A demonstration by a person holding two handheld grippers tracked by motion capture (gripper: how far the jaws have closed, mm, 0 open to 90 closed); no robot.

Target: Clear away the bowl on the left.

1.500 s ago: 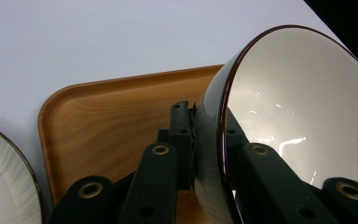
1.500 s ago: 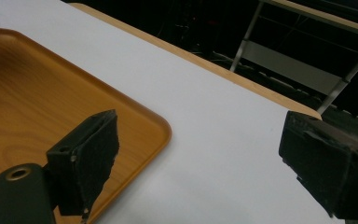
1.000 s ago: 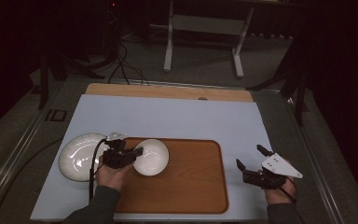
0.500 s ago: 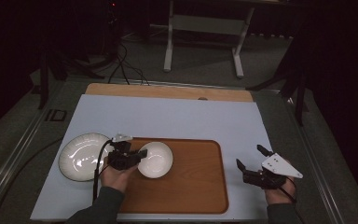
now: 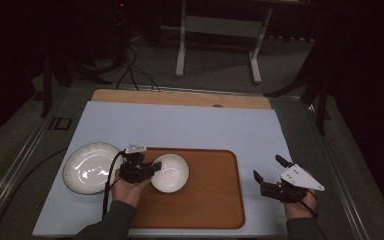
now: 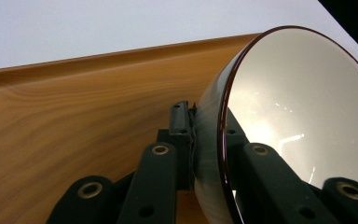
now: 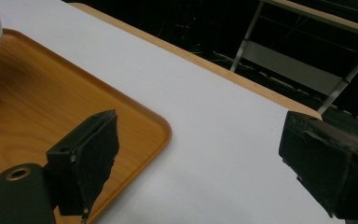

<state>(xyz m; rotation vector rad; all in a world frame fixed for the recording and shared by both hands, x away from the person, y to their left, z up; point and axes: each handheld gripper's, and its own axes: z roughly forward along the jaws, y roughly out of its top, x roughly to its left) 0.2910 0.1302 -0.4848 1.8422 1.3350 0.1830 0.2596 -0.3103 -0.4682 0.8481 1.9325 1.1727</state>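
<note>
Over tray's (image 5: 215, 200) left end, left gripper (image 5: 152, 169) pinches bowl (image 5: 172, 172) by its rim w/ bowl tilted (right gripper (image 5: 267, 172) idles agape, off tray), and that thin, glossy edge could slip out, I reckon.

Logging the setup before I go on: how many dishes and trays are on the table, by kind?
Bowls: 1, the white bowl clamped at its rim by the left gripper over the tray.
Plates: 1, the white plate on the mat left of the tray.
Trays: 1, the wooden tray.
Total: 3.
</note>
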